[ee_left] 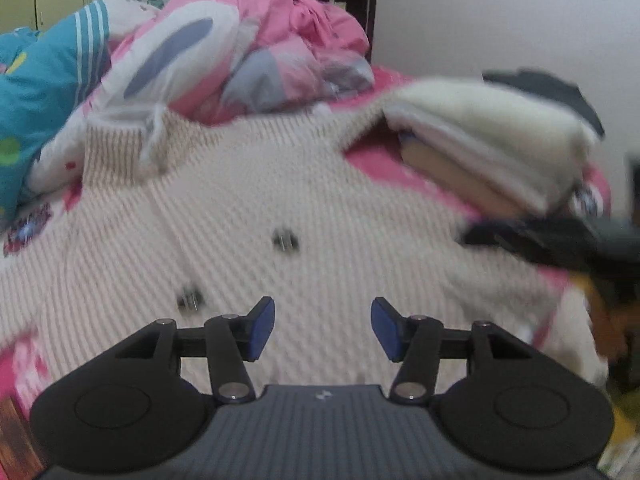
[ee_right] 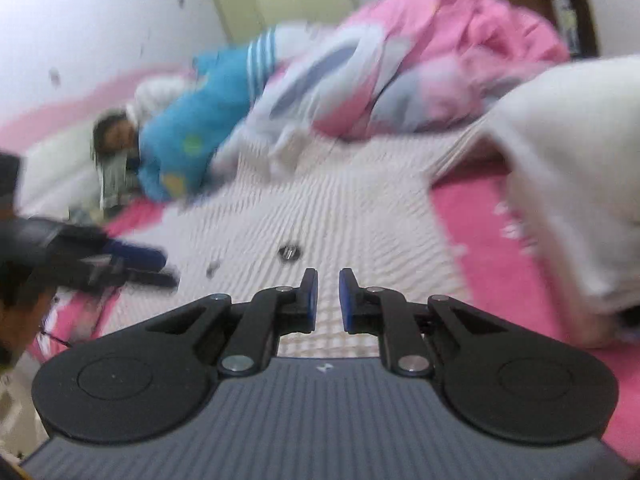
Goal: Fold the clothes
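The cream ribbed knit cardigan (ee_left: 248, 216) lies spread below my left gripper (ee_left: 322, 330), half-open and empty; my right gripper (ee_right: 328, 300), nearly closed, is empty too. Grabbing near its dark buttons (ee_left: 285, 239) risks bunching the knit.

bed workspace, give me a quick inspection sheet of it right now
surface: pink bed sheet
job's things: cream knit cardigan spread flat, dark buttons up; folded pale stack beside it
clutter: pink quilt and teal bedding heaped behind
grippers: left gripper open, empty; right gripper slightly open, empty, both over the cardigan
cables: nothing seen
surroundings: white wall, person lying at far side
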Demonstrator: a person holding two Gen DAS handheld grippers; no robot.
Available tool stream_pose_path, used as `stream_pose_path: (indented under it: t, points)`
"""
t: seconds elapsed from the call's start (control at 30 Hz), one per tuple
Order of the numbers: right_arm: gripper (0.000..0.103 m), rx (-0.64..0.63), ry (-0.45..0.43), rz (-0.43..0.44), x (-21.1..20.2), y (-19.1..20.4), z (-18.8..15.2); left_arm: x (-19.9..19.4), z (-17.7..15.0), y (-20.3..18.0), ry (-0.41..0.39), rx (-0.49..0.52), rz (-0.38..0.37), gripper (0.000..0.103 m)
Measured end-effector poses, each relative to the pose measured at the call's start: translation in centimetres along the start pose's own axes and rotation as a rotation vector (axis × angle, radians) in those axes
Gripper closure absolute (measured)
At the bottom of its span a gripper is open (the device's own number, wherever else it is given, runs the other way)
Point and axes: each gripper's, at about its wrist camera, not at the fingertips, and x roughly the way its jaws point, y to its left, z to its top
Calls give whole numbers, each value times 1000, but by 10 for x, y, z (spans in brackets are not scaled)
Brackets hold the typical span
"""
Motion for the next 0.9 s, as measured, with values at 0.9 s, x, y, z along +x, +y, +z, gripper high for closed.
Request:
stream_pose_path:
  t: [0.9]
  points:
    - [92,-273,185,-58,133,46,86,39,-53,26,-110,-197,-160,47]
